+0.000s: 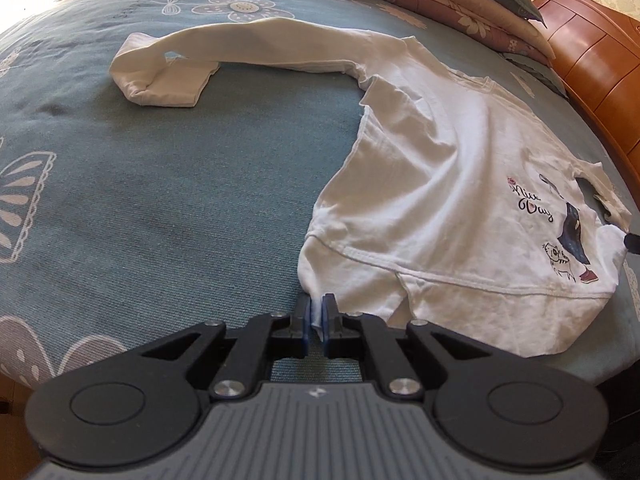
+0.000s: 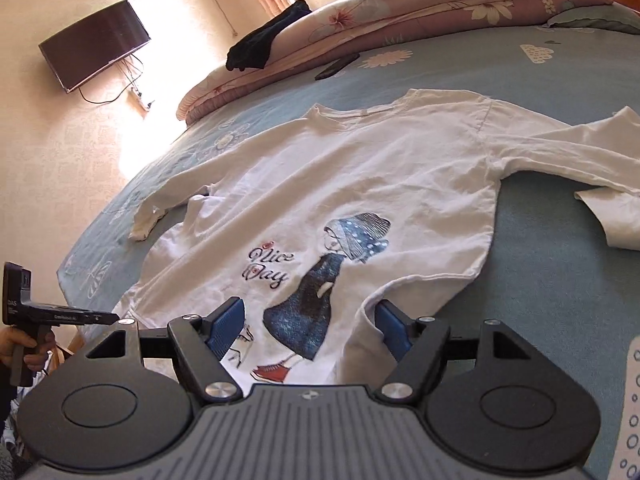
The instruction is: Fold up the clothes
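left wrist view
shirt: white long-sleeved shirt (image 1: 432,184) lies on the blue bed cover (image 1: 160,200), body at the right, one sleeve (image 1: 224,52) running far-left with its cuff doubled back.
left tool: left tool (image 1: 317,322) is clamped narrow on a small tuck of the near hem corner; cloth shows between the blue pads.
advice: keep that pinch firm and low, so the hem does not slip out as the edge is carried.

right wrist view
shirt: print side up, neckline far, hem near; the other sleeve (image 2: 168,208) lies bent at the left edge of the bed.
right tool: right tool (image 2: 306,330) stands wide over the near hem, a pad (image 2: 224,326) on either side of the print, not pressing; whether the pads touch the cloth is hard to tell.
other hand: a hand (image 2: 24,354) at the far left holds a gripper handle.
advice: take the hem at the opposite corner before lifting, so both corners rise level; a mid-hem bite would likely bunch the fold.
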Demonstrator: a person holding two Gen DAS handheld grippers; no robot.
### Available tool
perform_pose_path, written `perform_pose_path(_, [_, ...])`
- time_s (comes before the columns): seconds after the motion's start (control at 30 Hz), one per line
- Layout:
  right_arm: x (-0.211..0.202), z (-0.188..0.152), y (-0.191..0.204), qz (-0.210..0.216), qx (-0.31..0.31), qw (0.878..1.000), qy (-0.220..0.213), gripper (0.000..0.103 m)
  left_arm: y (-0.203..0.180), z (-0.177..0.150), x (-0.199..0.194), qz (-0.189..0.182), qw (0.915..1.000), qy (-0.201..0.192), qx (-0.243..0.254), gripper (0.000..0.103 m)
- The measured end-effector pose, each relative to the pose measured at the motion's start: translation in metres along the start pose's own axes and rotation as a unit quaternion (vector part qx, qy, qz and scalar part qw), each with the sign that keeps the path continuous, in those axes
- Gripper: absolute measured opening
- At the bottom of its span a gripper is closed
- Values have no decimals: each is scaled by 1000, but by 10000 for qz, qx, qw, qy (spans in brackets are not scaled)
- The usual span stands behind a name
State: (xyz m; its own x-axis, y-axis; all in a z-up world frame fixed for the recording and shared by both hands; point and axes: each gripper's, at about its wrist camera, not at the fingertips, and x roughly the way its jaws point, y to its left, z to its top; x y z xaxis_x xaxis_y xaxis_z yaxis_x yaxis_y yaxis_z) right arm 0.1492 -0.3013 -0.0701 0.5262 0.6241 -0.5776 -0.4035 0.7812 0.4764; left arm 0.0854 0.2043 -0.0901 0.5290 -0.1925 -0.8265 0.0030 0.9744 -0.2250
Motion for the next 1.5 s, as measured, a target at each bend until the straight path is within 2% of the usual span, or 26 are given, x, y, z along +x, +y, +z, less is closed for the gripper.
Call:
perform_pose_path(0.1, [32,30,10,38,-178,9998,79,77,-2,0,1,35,10000,11,79,5])
perform_pose_path(0.2, [73,54,11,47,-132,9993,344,77,-3,1,1,52,9999,19,115,5])
perform_pose_path(0.27, [99,66,10,-212,-153,9983,526,77,-4,1,1,60,9999,19,109,5])
perform_pose_path(0.33, [105,73,9,-449,-143,9976,505,76,-5,0,1,90,9999,7,142,5])
perform_pose_path(0.43, [69,75,13,-243,-170,9995,127,76,-7,-2,1,126,9996,-28,236,5])
perform_pose_path(0.57, [-6,55,17,-220,-475,9981,-320,77,-7,-1,3,90,9996,-59,274,5])
perform_pose_path(0.63, [-35,38,15,-343,-651,9969,-294,79,-7,0,3,83,9995,-60,293,5])
perform_pose_path(0.73, [-59,10,5,-722,-764,9945,13,81,-7,0,4,91,9995,-61,286,5])
perform_pose_path(0.83, [-58,-20,-11,-646,-475,9960,396,80,-8,0,4,121,9996,-65,251,5])
perform_pose_path(0.87, [-54,-28,-15,-592,-370,9962,520,76,-8,0,4,138,9996,-65,258,5])
perform_pose_path(0.93, [-38,-40,-19,-479,-235,9953,811,57,-9,0,4,171,9995,-67,249,5])
perform_pose_path(0.97, [-30,-44,-19,-410,-210,9947,919,44,-10,0,4,191,9995,-69,252,5])
perform_pose_path(1.0, [-22,-48,-19,-361,-204,9941,998,39,-11,-1,4,212,9994,-71,276,6])
perform_pose_path(1.1, [-4,-47,-10,-301,-302,9944,967,35,-12,0,4,246,9992,-72,293,6])
perform_pose_path(1.23, [18,-19,4,-264,-452,9962,700,35,-12,-1,4,244,9993,-90,285,6])
perform_pose_path(1.33, [50,5,10,-369,-494,9957,691,35,-11,-1,4,233,9993,-106,256,6])
perform_pose_path(1.43, [81,18,14,-549,-519,9947,696,35,-10,-2,3,219,9994,-126,225,6])
perform_pose_path(1.5, [82,22,17,-502,-449,9960,588,36,-10,-3,3,217,9994,-139,220,6])
